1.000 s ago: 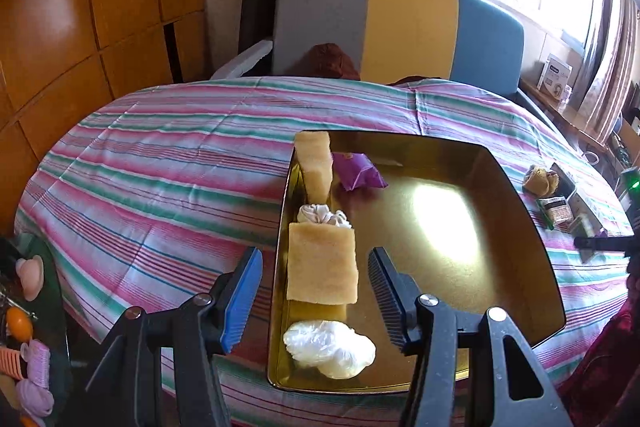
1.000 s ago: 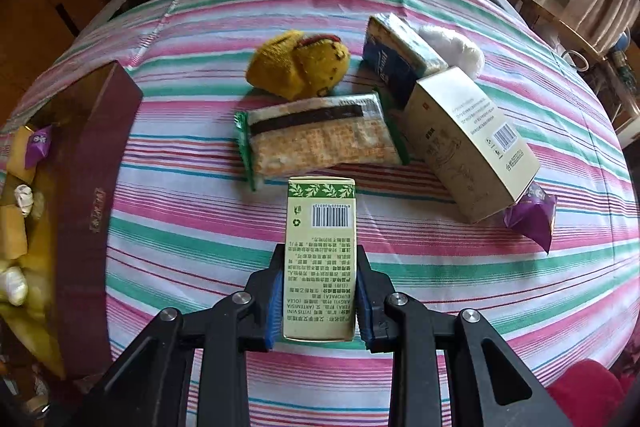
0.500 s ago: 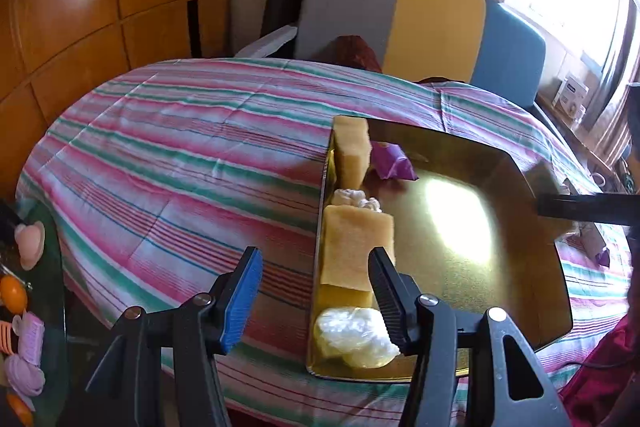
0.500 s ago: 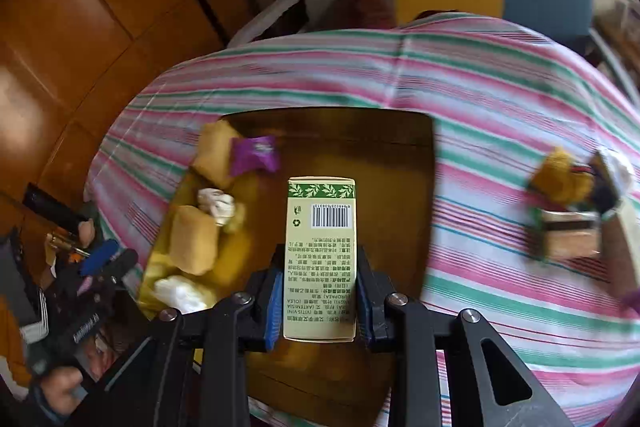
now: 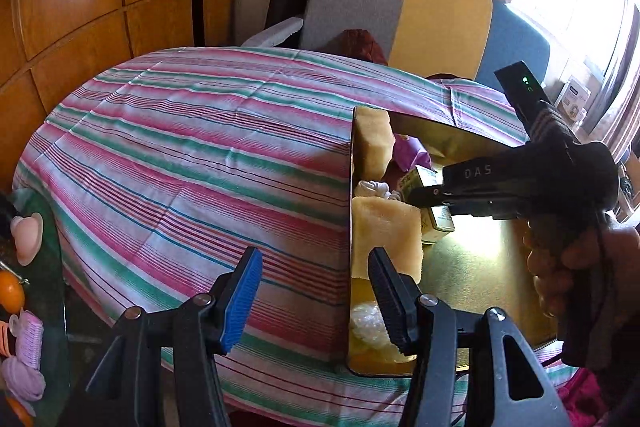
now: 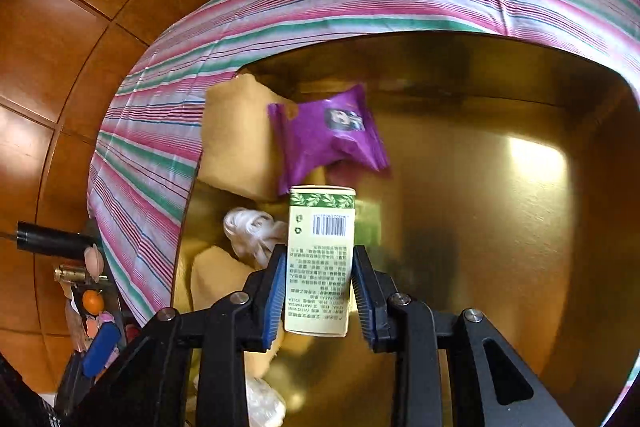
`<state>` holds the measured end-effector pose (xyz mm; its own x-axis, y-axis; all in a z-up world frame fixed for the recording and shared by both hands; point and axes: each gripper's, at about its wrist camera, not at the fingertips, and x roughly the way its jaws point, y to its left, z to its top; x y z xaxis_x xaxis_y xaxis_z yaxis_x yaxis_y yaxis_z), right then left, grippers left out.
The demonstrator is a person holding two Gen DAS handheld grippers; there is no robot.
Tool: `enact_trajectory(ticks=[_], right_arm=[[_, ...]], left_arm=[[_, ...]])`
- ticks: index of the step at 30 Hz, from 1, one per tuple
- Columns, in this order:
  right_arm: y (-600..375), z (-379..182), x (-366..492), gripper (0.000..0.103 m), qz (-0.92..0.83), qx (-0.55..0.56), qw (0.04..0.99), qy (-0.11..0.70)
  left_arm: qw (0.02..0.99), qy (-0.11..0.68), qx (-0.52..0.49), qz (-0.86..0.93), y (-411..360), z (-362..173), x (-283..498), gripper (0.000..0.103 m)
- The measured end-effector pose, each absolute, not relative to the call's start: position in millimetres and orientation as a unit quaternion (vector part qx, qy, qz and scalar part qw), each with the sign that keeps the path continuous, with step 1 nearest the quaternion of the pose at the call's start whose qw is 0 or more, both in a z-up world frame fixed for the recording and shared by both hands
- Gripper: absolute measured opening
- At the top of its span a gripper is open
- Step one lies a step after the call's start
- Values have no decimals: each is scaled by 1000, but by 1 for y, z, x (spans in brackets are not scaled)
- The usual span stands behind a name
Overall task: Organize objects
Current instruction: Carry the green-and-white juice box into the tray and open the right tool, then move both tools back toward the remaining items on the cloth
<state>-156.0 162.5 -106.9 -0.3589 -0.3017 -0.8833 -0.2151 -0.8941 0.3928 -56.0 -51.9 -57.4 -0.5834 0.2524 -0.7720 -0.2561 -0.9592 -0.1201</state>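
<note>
The jaws of the right gripper are clamping a tall, pale green cardboard carton by its two long sides, near its lower end, and are holding it just above the floor of a shiny gold metal tray on the striped worktop. The jaws of the left gripper are standing apart over the tray's near edge, holding nothing. The carton is looking light, stiff and thin-walled, so a firm squeeze would probably dent it; the flat long sides are the sensible place to grip. It is showing a leaf-patterned band, a barcode and small print. Beside it in the tray are lying a purple foil packet, yellow sponge blocks and a white bundle.
</note>
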Motion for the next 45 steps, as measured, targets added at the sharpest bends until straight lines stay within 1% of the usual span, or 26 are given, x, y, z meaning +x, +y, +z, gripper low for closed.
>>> enact_trajectory(ticks=[4, 6, 7, 8, 10, 12, 14, 17, 25, 34, 36, 38, 45], right_arm=[[160, -105, -151, 38, -800, 554, 31, -230], [161, -101, -143, 44, -808, 543, 30, -227], [161, -100, -138, 50, -812, 539, 27, -225], [161, -97, -132, 53, -816, 534, 25, -220], [161, -89, -120, 55, -824, 528, 23, -204], [162, -82, -106, 59, -833, 520, 17, -187], [162, -75, -94, 66, -844, 508, 9, -172], [164, -63, -73, 71, -859, 490, -2, -152], [175, -42, -25, 72, -880, 456, -36, -126], [212, -19, 26, 72, -890, 429, -82, -132], [226, -19, 38, 75, -888, 428, -100, -135], [243, -23, 50, 78, -884, 429, -117, -147], [329, -42, 97, 78, -851, 436, -203, -212]], left_arm=[[147, 6, -428, 892, -53, -56, -56, 56], [146, 8, -424, 894, -52, -55, -55, 56], [146, 6, -423, 894, -52, -55, -54, 56], [145, 5, -423, 895, -51, -55, -53, 56], [145, 4, -419, 896, -50, -54, -50, 56], [146, 8, -415, 898, -47, -52, -46, 56], [149, 12, -412, 899, -44, -50, -42, 56], [157, 19, -405, 900, -38, -46, -37, 56], [179, 34, -388, 903, -24, -35, -21, 56], [203, 35, -388, 899, -16, -33, -8, 56], [208, 36, -390, 896, -13, -34, -6, 56], [214, 37, -395, 893, -11, -36, -4, 56], [237, 41, -405, 882, 1, -40, -4, 56]])
